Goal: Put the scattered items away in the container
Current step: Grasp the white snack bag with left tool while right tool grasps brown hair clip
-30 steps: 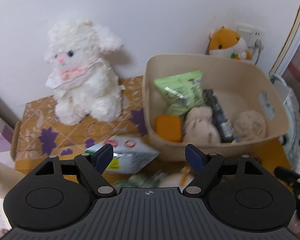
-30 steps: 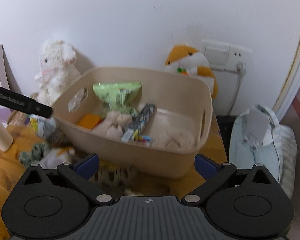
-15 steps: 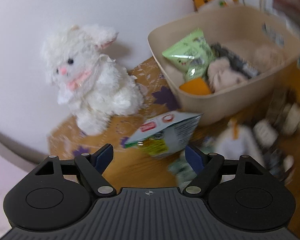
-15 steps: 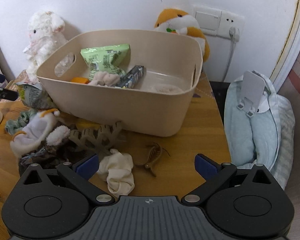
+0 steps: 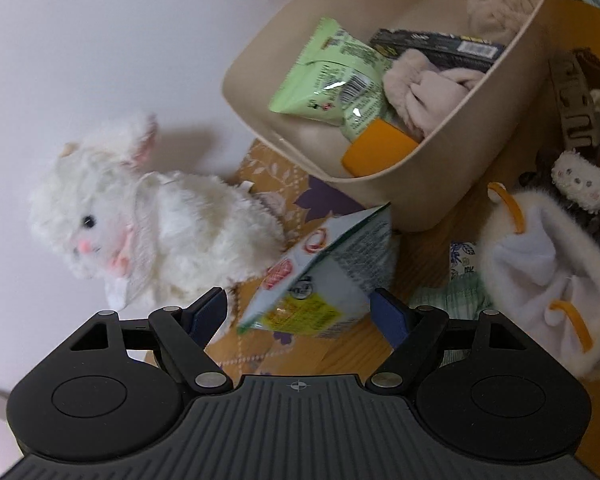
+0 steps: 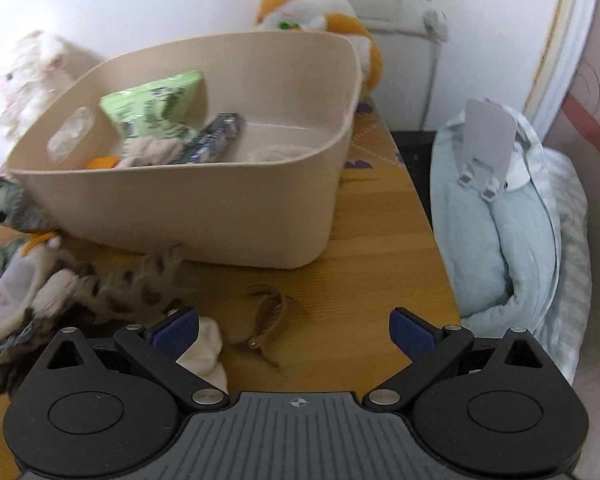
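A beige tub (image 5: 432, 184) (image 6: 204, 216) stands on the wooden table and holds a green snack bag (image 5: 332, 76), a dark bar, an orange piece and beige plush things. My left gripper (image 5: 300, 312) is open, its jaws on either side of a pale snack packet (image 5: 320, 280) that lies beside the tub, with gaps on both sides. My right gripper (image 6: 294, 328) is open low over the table, with a brown hair clip (image 6: 268, 316) between its jaws and a white sock (image 6: 204, 352) by its left finger.
A white plush rabbit (image 5: 152, 224) sits against the wall left of the tub; an orange plush hamster (image 6: 320, 8) sits behind it. A white furry pouch (image 5: 540, 268) and brown patterned items (image 6: 132, 288) lie in front. Light-blue bedding (image 6: 500, 216) lies beyond the table's right edge.
My left gripper has tilted and closed in on the pale packet, which now lies between its jaws. My right gripper has dropped toward the hair clip and sock.
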Tool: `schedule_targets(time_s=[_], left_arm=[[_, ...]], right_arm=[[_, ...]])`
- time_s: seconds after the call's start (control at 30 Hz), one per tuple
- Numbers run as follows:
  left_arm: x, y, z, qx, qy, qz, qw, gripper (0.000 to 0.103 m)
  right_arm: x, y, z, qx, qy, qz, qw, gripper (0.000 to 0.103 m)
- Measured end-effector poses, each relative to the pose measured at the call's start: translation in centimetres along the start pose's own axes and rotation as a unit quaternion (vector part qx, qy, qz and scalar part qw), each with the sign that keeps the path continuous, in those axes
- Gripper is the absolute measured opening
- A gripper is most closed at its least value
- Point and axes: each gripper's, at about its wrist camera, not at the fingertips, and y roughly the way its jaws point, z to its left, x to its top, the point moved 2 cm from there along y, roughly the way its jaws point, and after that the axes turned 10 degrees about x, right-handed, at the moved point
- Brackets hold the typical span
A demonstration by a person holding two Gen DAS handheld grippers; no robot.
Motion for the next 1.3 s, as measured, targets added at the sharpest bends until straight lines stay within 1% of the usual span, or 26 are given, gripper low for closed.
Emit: schedule_targets(time_s=[0.07,0.13,0.23,0.3,0.33,0.37,0.4,0.43,0.47,0.5,0.53,0.57,0.6,0.63,0.77,1.0,1.3], left_arm=[[0.2,0.6,-0.6,-0.005,0.012,0.000,0.9999,0.080],[0.3,1.2,-1.1,-0.010,0.024,0.003,0.9997,0.080],[0.4,1.9,-2.1,-0.011,0.045,-0.007,0.9989,0.080],[0.6,2.3,-2.7,-0.015,0.057,-0.008,0.9982,0.077],[0.6,2.5,-2.9,-0.017,0.061,-0.007,0.9979,0.072],[0.7,2.6,-3.1,-0.017,0.065,-0.005,0.9977,0.072],[0.7,2.6,-3.2,-0.015,0.066,-0.008,0.9977,0.071],[0.7,2.7,-3.3,-0.015,0.067,-0.009,0.9976,0.069],[0.7,2.6,-3.2,-0.017,0.066,-0.009,0.9976,0.067],[0.6,2.6,-3.2,-0.018,0.065,-0.011,0.9977,0.066],[0.6,2.5,-3.1,-0.019,0.063,-0.011,0.9978,0.065],[0.5,2.4,-3.0,-0.020,0.061,-0.012,0.9979,0.065],[0.4,2.4,-2.9,-0.020,0.060,-0.012,0.9980,0.065],[0.2,2.3,-2.8,-0.019,0.058,-0.010,0.9981,0.064],[-0.4,2.0,-2.2,-0.027,0.043,0.000,0.9987,0.063],[-1.5,1.0,-0.9,-0.033,0.002,0.010,0.9994,0.063],[-2.7,-1.9,1.2,-0.037,-0.060,0.008,0.9975,0.063]], right_arm=[[0.0,0.7,-0.2,-0.002,0.006,0.003,1.000,0.101],[0.0,1.5,-0.2,-0.006,0.003,0.010,1.000,0.095],[-0.1,2.5,0.0,-0.012,-0.005,0.024,1.000,0.088],[-0.3,3.0,0.1,-0.012,-0.007,0.030,0.999,0.083],[-0.3,3.2,0.1,-0.013,-0.009,0.033,0.999,0.078],[-0.4,3.3,0.2,-0.014,-0.012,0.035,0.999,0.075],[-0.5,3.4,0.3,-0.014,-0.014,0.037,0.999,0.069],[-0.5,3.5,0.4,-0.013,-0.016,0.039,0.999,0.061],[-0.6,3.5,0.5,-0.013,-0.019,0.038,0.999,0.060],[-0.6,3.5,0.7,-0.012,-0.026,0.038,0.999,0.052],[-0.6,3.4,0.9,-0.010,-0.034,0.037,0.999,0.041],[-0.6,3.4,1.1,-0.009,-0.041,0.037,0.998,0.036],[-0.6,3.3,1.2,-0.007,-0.045,0.037,0.998,0.027],[-0.6,3.3,1.3,-0.004,-0.045,0.038,0.998,0.019],[-1.0,2.8,1.3,0.006,-0.034,0.042,0.999,0.018],[-2.2,1.3,1.4,0.014,-0.035,0.042,0.998,0.017],[-2.1,-2.6,2.0,0.025,-0.033,0.008,0.999,0.017]])
